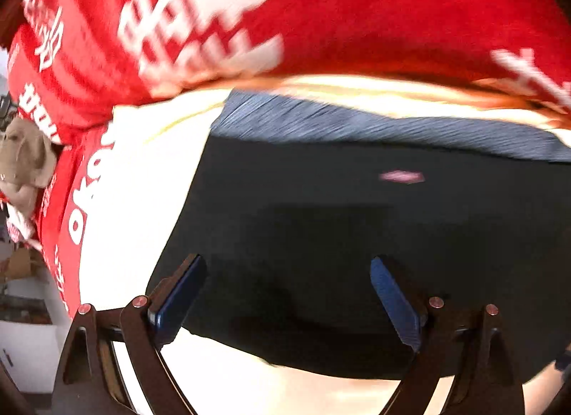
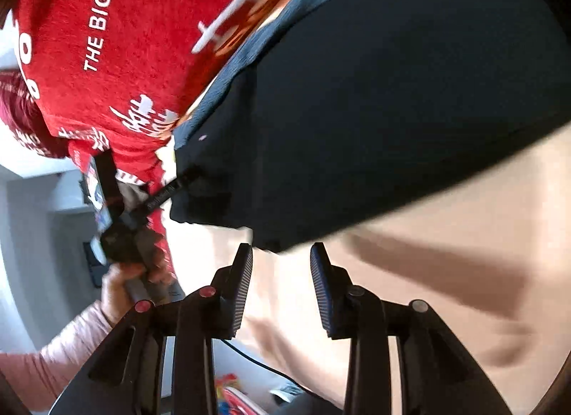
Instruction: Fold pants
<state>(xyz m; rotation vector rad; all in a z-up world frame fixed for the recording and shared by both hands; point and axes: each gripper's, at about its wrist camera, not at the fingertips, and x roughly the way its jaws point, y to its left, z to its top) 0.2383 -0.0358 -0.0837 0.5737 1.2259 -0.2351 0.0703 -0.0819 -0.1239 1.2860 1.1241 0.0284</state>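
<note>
- Left wrist view shows the pants [image 1: 357, 236], dark navy to black, lying flat on a pale cream surface [image 1: 135, 201]; their lighter ribbed waistband [image 1: 357, 122] runs across the far edge, side to side in this frame.
- From this view the garment's long axis cannot be judged, since only a broad dark panel with a small pink label [image 1: 401, 176] is visible.
- Right wrist view has the pants [image 2: 392, 94] stretching diagonally from the lower left up to the upper right, with the ribbed band [image 2: 267, 40] along their upper-left edge.
- One corner of the fabric [image 2: 271, 240] ends just beyond the tips of the right gripper [image 2: 282, 265].
- Left gripper [image 1: 289, 293] hangs over the dark cloth with its blue-padded fingers [image 1: 178, 293] wide apart, holding nothing.
- In the right wrist view the left gripper [image 2: 178, 185] appears at the pants' lower-left edge, held in the person's hand [image 2: 121, 283]; whether it touches the cloth there cannot be told.
- Right gripper fingers [image 2: 242, 286] stand apart with a gap between them, nothing between the pads, over the bare cream surface [image 2: 446, 254].
- Beyond the pants a red cloth with white lettering [image 1: 214, 22] covers the far side of the surface and drapes over its left edge.
- At the left edge of the left wrist view sits a tan plush toy [image 1: 25, 165], against the red cloth.
- Room beyond looks white-walled and blurred; some colourful items [image 2: 228, 393] lie low in the right wrist view, too unclear to name.
</note>
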